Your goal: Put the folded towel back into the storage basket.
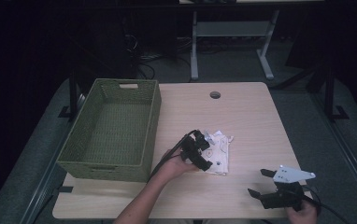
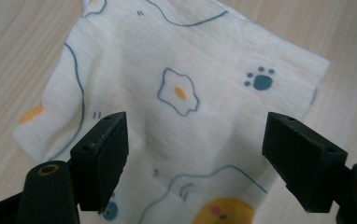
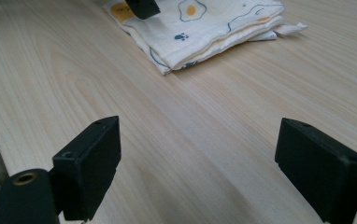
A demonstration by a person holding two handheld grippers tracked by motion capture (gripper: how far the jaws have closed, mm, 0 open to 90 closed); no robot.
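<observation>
We hold the left gripper [image 1: 203, 150] over the folded cloth [image 2: 176, 93], jaws wide, nothing gripped; print shows fried eggs and paw marks, no legible writing. Right gripper [image 1: 262, 183] rests wide open on the table [image 1: 251, 116]; green basket [image 1: 111, 135] sits left.

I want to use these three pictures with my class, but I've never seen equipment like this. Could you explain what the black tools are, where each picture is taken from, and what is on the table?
A person sits at a wooden table, holding a two-jaw gripping tool in each hand. The wide picture comes from a camera above. The other two come from cameras riding on the tools, looking along their black jaws. On the table are a green woven basket and a folded cloth printed with fried eggs and paw prints. The left gripper hovers over the cloth, jaws wide apart, gripping nothing. The right gripper waits over bare wood, open too.
</observation>
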